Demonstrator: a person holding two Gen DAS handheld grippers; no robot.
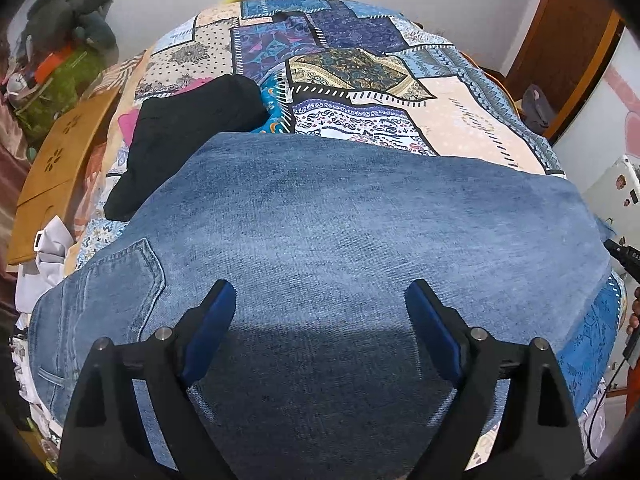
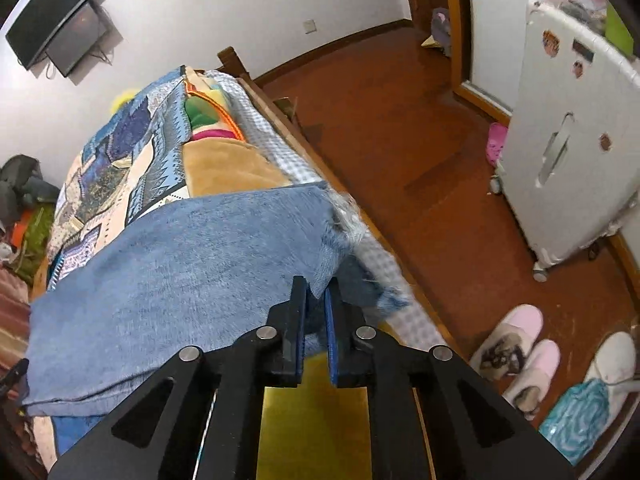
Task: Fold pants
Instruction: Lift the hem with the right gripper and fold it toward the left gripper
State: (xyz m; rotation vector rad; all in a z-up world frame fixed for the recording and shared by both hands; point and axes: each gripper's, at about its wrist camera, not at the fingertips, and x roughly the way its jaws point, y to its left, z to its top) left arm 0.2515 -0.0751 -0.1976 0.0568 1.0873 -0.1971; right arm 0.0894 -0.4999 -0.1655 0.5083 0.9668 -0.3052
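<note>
Blue denim pants (image 1: 340, 216) lie spread across the patchwork bedspread (image 1: 360, 68), with a back pocket (image 1: 120, 280) at the left. My left gripper (image 1: 320, 300) is open and hovers just above the denim, fingers wide apart and empty. In the right wrist view the pants (image 2: 180, 260) lie with their frayed leg hem (image 2: 348, 228) at the bed's right edge. My right gripper (image 2: 316, 292) is shut on the hem end of the pants, with denim pinched between the blue pads.
A black garment (image 1: 184, 132) lies on the bed beyond the pants. A wooden board (image 1: 60, 160) and clutter sit at the left. Off the bed's right edge are a red-brown floor (image 2: 400, 120), a white cabinet (image 2: 568, 140) and slippers (image 2: 516, 348).
</note>
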